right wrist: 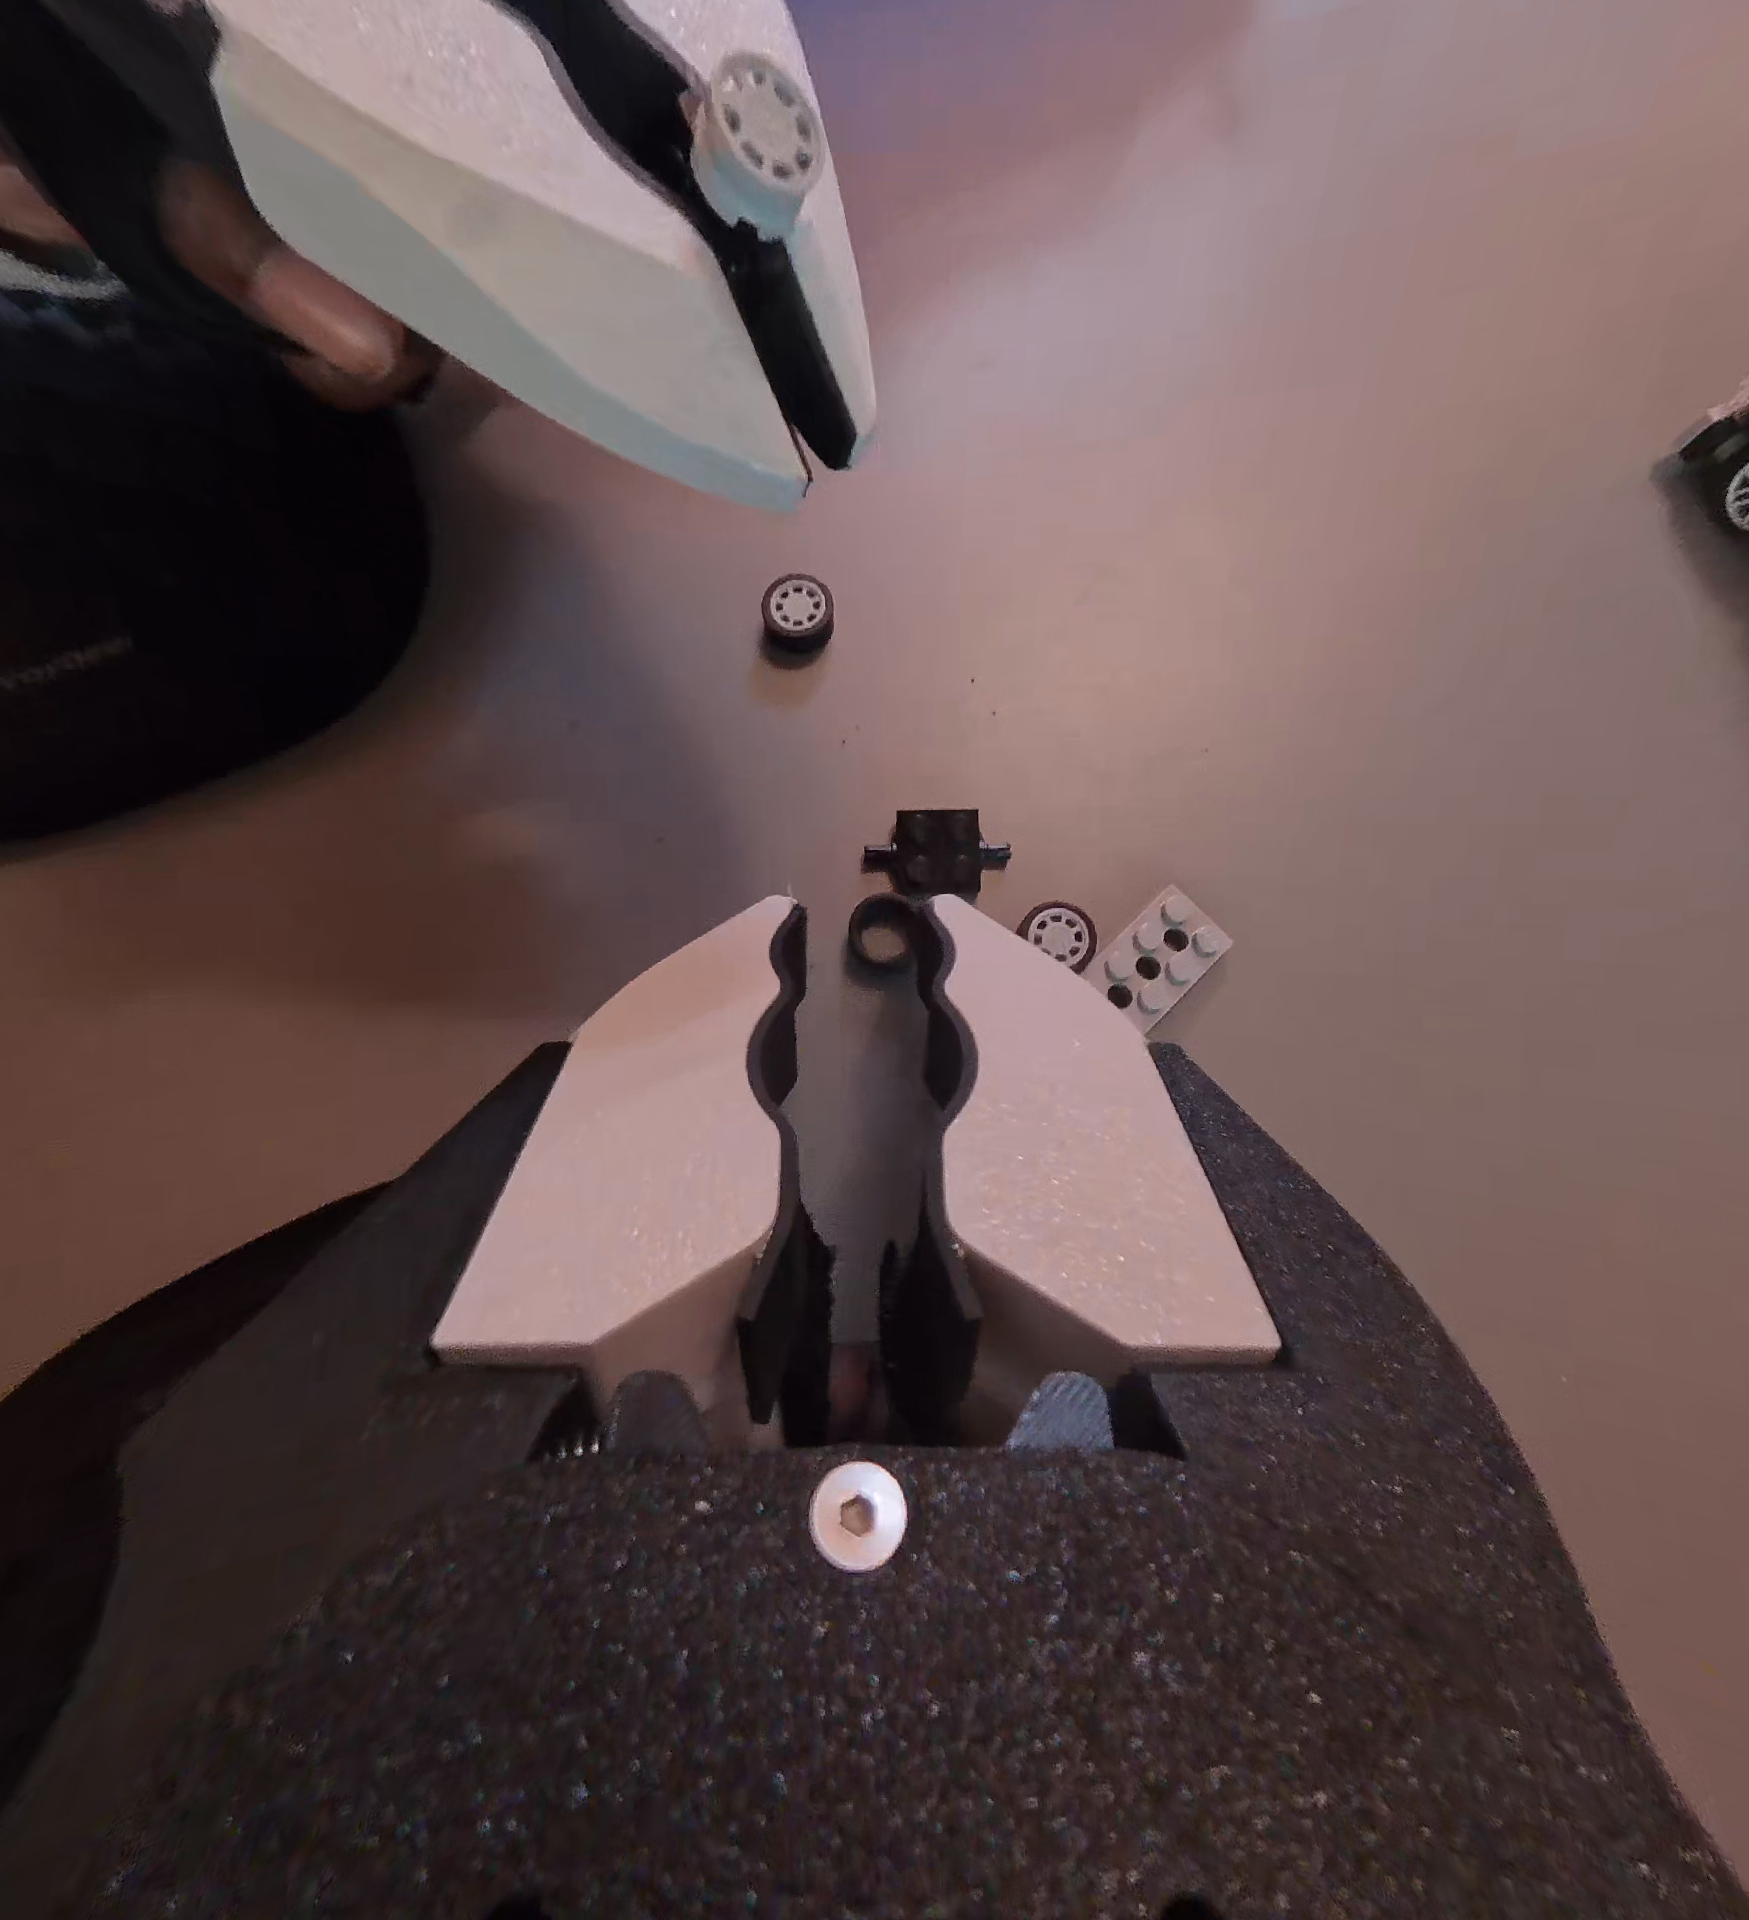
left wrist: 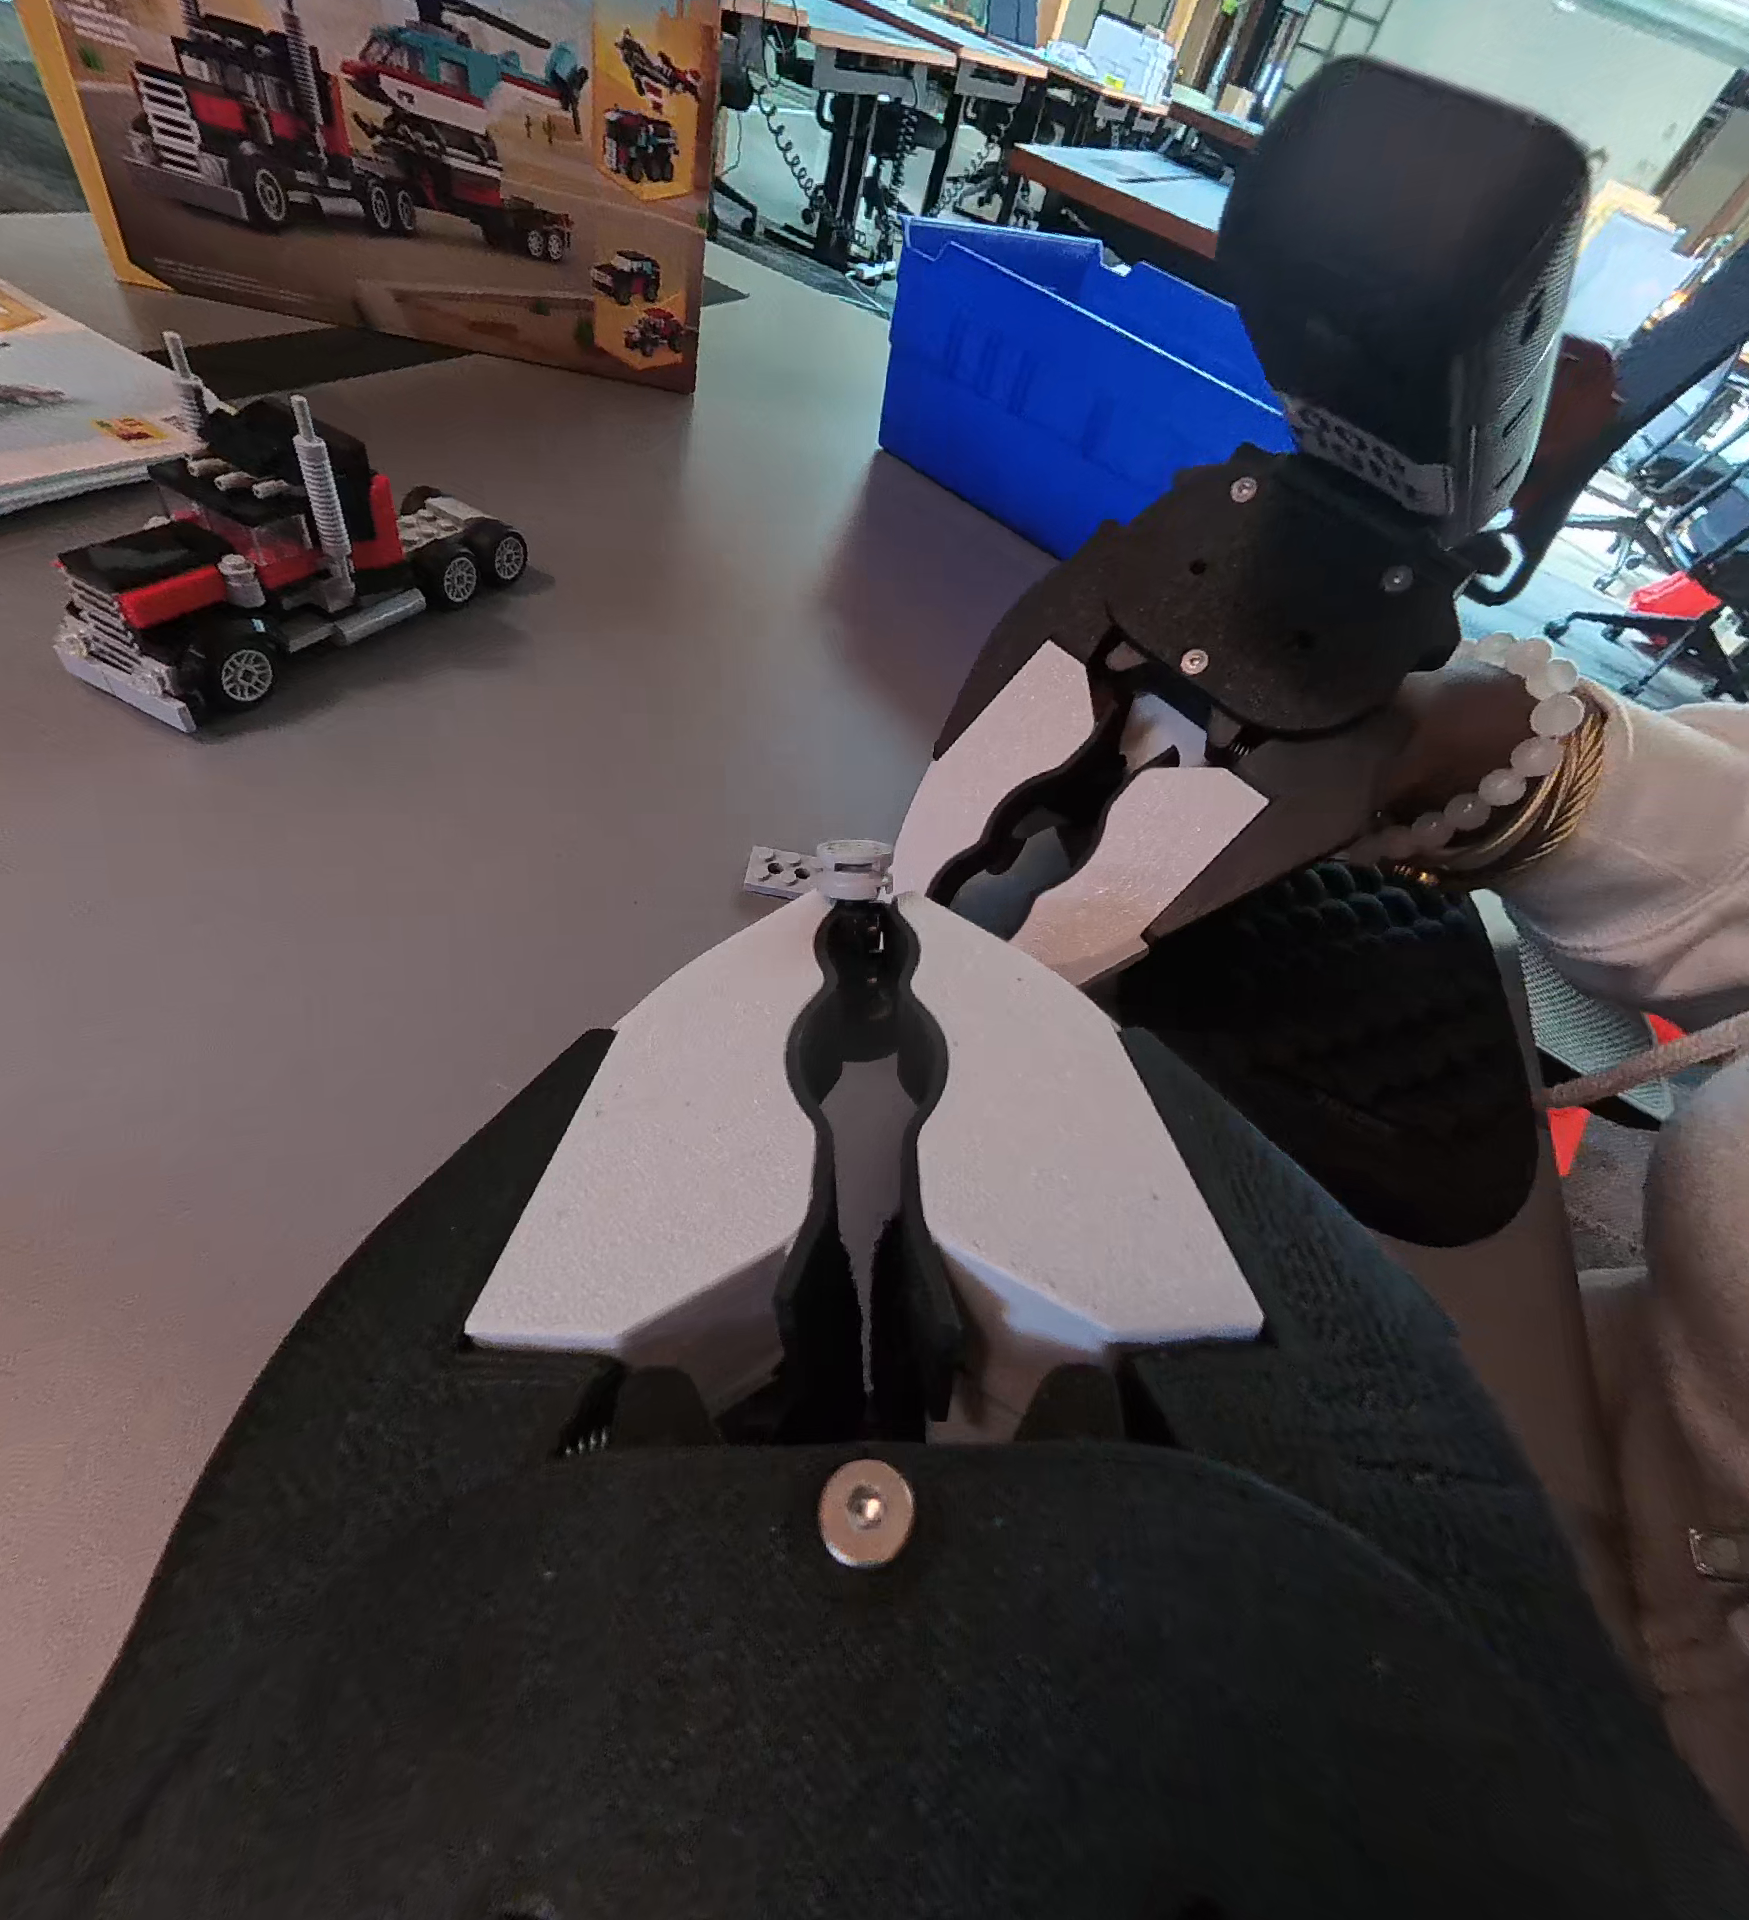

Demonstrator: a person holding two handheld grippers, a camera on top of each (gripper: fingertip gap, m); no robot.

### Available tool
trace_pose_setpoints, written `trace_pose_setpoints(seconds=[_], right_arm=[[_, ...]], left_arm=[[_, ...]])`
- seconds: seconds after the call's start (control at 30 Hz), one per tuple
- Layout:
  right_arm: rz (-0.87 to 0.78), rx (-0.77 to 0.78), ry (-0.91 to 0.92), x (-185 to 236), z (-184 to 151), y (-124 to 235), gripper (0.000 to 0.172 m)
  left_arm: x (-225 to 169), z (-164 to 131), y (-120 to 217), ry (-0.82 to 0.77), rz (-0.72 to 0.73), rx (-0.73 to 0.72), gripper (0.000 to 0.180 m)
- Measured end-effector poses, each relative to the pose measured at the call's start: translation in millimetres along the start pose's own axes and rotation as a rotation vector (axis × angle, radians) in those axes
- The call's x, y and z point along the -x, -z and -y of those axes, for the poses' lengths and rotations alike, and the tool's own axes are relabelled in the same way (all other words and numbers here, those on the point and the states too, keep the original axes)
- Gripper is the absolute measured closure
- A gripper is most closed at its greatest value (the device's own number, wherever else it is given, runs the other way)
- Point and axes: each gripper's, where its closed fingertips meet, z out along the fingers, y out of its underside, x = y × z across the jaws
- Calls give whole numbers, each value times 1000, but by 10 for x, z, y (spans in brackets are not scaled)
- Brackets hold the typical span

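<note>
Black textured tongs [left wrist: 854, 914], white fingers [left wrist: 704, 1132] (wavy inner edges), silver screw [left wrist: 866, 1524], cream sleeve [left wrist: 1701, 821]

The table [left wrist: 434, 935] looked smooth and matt, a grey laminate. The toy truck [left wrist: 267, 582], the grey wheel hub [left wrist: 852, 871] and the studded grey plate [right wrist: 1161, 956] were hard moulded plastic with a slight gloss. The black tyre ring [right wrist: 885, 932] looked like dull rubber. The left gripper [left wrist: 854, 909] and the right gripper [right wrist: 865, 914] had grainy, matt white fingers on rough black printed bodies, each with 1 shiny metal screw. The box [left wrist: 382, 156] was glossy printed cardboard, the blue bin [left wrist: 1057, 395] smooth plastic.
</note>
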Motion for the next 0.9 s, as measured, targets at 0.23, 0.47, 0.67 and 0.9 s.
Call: trace_pose_setpoints(seconds=[0.23,0.47,0.67,0.9], right_arm=[[88,-278,-106,41,406,235,151],[302,-509,-291,173,778,352,153],[285,-475,-234,219,750,248,158],[40,-521,87,224,890,385,161]], left_arm=[[-2,-36,-12,-52,20,29,176],[-75,-131,-72,-308,75,89,176],[-111,-166,-87,-355,60,106,175],[-196,-38,-45,-229,-40,10,175]])
